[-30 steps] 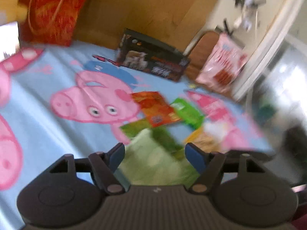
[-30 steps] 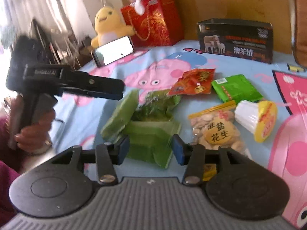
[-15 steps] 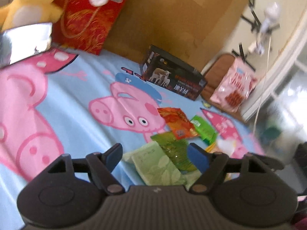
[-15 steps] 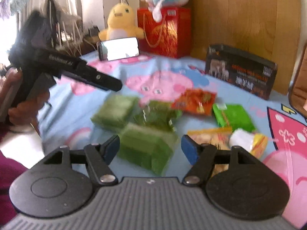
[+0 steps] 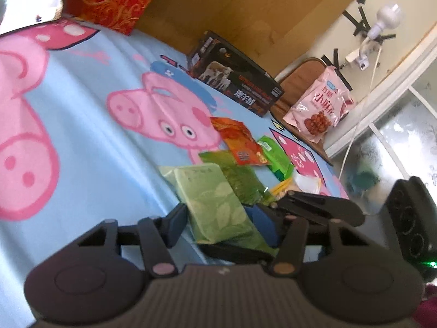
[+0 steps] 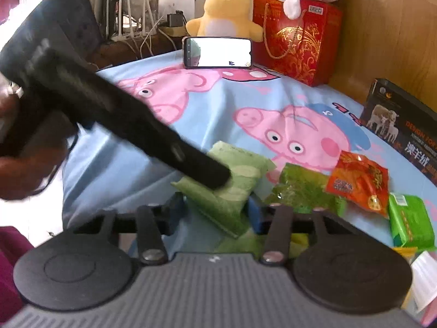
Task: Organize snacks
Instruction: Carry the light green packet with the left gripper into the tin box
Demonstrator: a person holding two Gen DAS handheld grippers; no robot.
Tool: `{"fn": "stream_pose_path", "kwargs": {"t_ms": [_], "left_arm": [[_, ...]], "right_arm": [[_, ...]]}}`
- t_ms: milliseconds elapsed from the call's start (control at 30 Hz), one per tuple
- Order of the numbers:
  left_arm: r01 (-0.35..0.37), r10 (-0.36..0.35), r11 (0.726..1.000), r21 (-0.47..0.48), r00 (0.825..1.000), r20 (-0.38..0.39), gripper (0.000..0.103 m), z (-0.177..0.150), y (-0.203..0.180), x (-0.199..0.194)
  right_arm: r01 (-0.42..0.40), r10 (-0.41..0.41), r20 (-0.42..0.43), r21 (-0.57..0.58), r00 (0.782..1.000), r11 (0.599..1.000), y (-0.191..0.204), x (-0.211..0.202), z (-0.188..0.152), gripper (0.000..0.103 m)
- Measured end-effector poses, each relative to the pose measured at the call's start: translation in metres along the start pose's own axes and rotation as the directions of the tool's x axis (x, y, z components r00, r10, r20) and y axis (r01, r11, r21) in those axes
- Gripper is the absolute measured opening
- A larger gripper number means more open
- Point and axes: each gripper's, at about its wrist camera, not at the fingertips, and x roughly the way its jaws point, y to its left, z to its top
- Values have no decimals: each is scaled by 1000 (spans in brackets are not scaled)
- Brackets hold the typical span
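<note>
- The pale green snack pack point(image 5: 215, 205) lies on the cartoon-pig bedsheet point(image 5: 90, 147), at the near end of the snack cluster, and sits between the fingers of both tongs at once.
- Left tongs point(image 5: 221, 218): fingers apart, one on each side of the pack — close to it, but I cannot tell whether they press it.
- Right tongs point(image 6: 215, 210): also apart, straddling the same pack's near end; in this view the left tool's dark body crosses above the pack from 10 o'clock.
- Just beyond the pack, toward 1 o'clock in the left view, a dark green leafy packet point(image 5: 240, 177) touches it — partly tucked beside it.
- An orange-red snack bag point(image 5: 237, 142) overlaps that packet's far edge; a bright green wrapped pack point(image 5: 275, 158) lies just beside it at 3 o'clock.
- Farther out at 12 o'clock stands a black box with sheep printed on it point(image 5: 237, 82), against the wooden headboard point(image 5: 245, 8).
- In the right view, at 12 o'clock: a phone point(image 6: 217, 52) propped upright, a yellow duck plush point(image 6: 224, 11) behind it, a red gift bag point(image 6: 297, 41) to their right.
- A pink snack bag point(image 5: 319, 106) rests off the bed at 2 o'clock in the left view.
</note>
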Motion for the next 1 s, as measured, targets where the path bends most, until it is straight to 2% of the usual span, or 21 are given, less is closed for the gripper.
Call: {"fn": "stream_pose_path", "kwargs": {"t_ms": [133, 333, 533, 633, 733, 800, 833, 933, 1000], "left_arm": [[33, -33, 999, 18, 999, -6, 54, 10, -8, 10], [50, -52, 997, 62, 998, 30, 54, 38, -25, 12], [52, -62, 983, 177, 997, 54, 56, 95, -62, 34], [56, -75, 971, 233, 995, 73, 56, 129, -80, 57], [61, -85, 968, 242, 993, 88, 58, 164, -88, 84], [50, -75, 971, 235, 992, 101, 59, 186, -88, 103], [36, -65, 972, 231, 991, 116, 64, 196, -87, 113], [-43, 16, 976, 213, 992, 127, 66, 220, -77, 144], [-75, 54, 983, 170, 991, 123, 66, 222, -67, 149]], "right_arm": [[34, -35, 30, 46, 999, 998, -10, -13, -5, 37], [101, -107, 94, 67, 990, 993, -21, -25, 1, 36], [176, -185, 181, 64, 966, 982, -48, -34, 20, 36], [239, -246, 208, 58, 947, 969, -73, -41, 35, 36], [282, -292, 216, 79, 932, 956, -111, -44, 54, 36], [303, -316, 214, 93, 924, 948, -139, -41, 68, 37], [309, -323, 215, 99, 922, 946, -150, -38, 74, 37], [320, -341, 192, 132, 920, 938, -190, -19, 92, 38], [325, -350, 151, 171, 924, 930, -215, 0, 99, 38]]}}
